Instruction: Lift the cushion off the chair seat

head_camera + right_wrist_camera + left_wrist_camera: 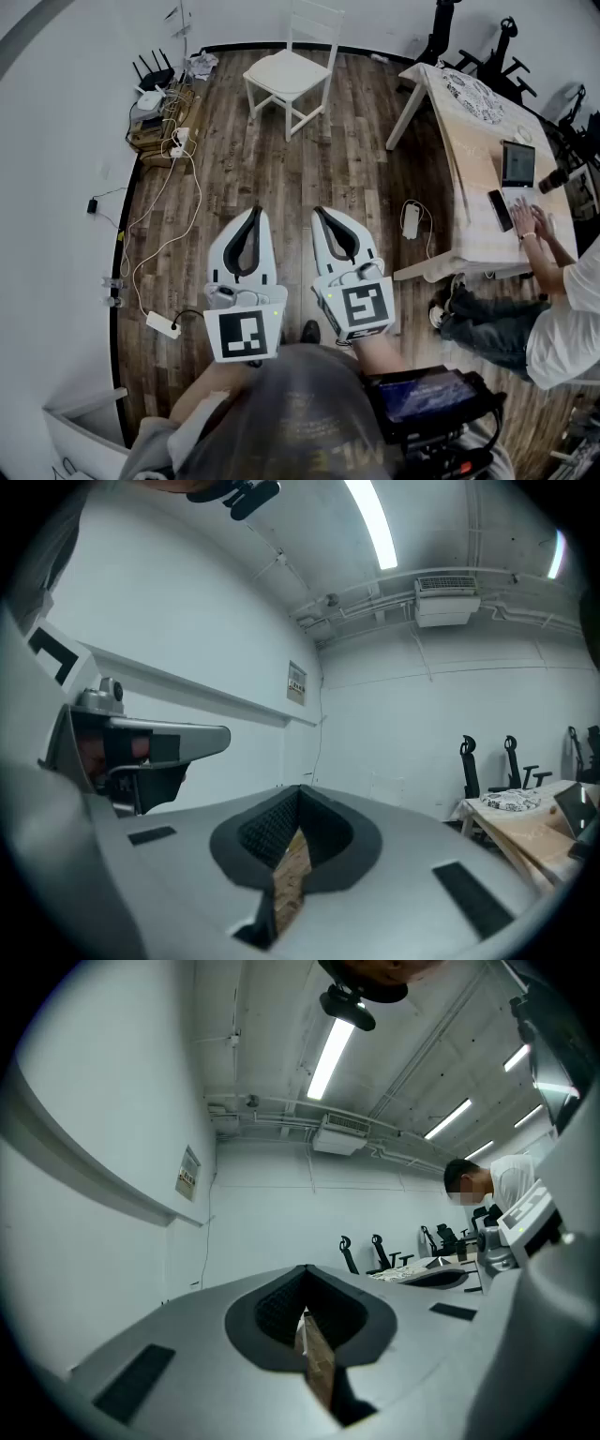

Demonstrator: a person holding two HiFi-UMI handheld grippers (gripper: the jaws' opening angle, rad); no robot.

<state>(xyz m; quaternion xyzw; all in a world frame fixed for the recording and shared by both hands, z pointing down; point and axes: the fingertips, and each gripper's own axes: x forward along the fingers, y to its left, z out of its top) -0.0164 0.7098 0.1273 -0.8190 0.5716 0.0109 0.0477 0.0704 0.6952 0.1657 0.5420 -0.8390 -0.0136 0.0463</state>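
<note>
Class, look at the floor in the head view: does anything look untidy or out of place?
Yes. White cables trail loosely over the floor by the left wall, from a power strip to a pile of devices. A white adapter lies loose beside the table.

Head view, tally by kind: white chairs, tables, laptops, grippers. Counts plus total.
White chair: 1
Table: 1
Laptop: 1
Grippers: 2 (left gripper, right gripper)
Total: 5
</note>
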